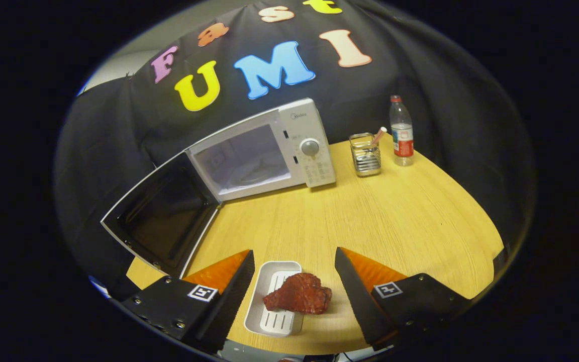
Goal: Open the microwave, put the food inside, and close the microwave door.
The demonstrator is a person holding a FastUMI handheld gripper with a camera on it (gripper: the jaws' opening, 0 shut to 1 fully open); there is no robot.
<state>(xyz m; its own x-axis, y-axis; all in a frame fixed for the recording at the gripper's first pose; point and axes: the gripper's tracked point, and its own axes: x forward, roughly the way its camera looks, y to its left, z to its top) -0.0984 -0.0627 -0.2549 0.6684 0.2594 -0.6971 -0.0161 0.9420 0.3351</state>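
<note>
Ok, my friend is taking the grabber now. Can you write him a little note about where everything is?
Gripper: open, fingers apart, holding nothing.
Meat: lying between the fingers, half on a small white tray, half over its edge, on the wooden table.
Microwave: at the back of the table, beyond the fingers; its door is swung wide open.
Done: door opened.
Left: close the fingers on the food, put it inside the microwave, shut the door.
</note>
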